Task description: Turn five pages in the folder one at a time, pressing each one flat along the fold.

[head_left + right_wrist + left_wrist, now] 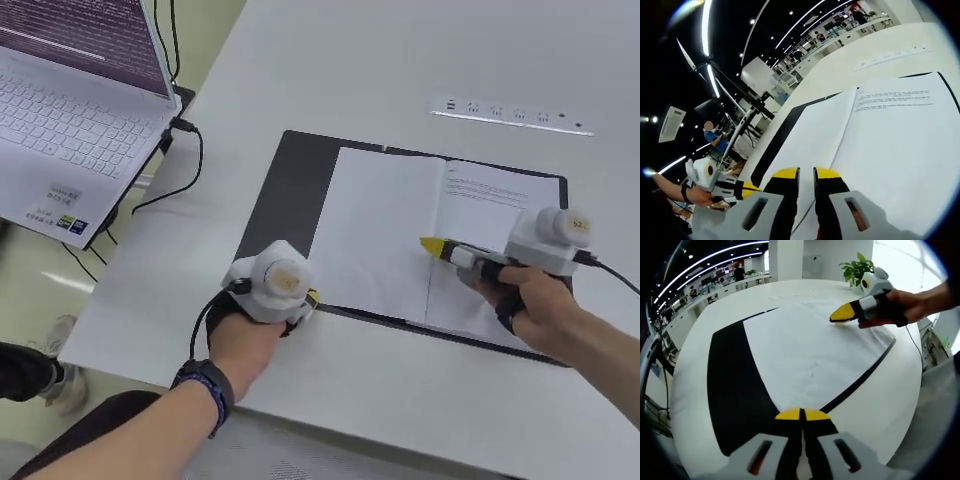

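Observation:
A black folder (285,195) lies open on the white table. A blank white page (375,235) is turned to its left side and a printed page (505,195) lies on its right. My right gripper (432,245) is shut, and its yellow tips rest on the paper at the fold, seen also in the right gripper view (806,175) and the left gripper view (842,314). My left gripper (308,298) is shut with nothing in it. It presses on the folder's near left edge, over the black cover (730,385).
An open laptop (70,110) sits at the far left with black cables (190,165) trailing toward the folder. A white power strip (510,113) lies beyond the folder. The table's near edge (330,425) runs just below both hands. A plant (856,267) stands farther off.

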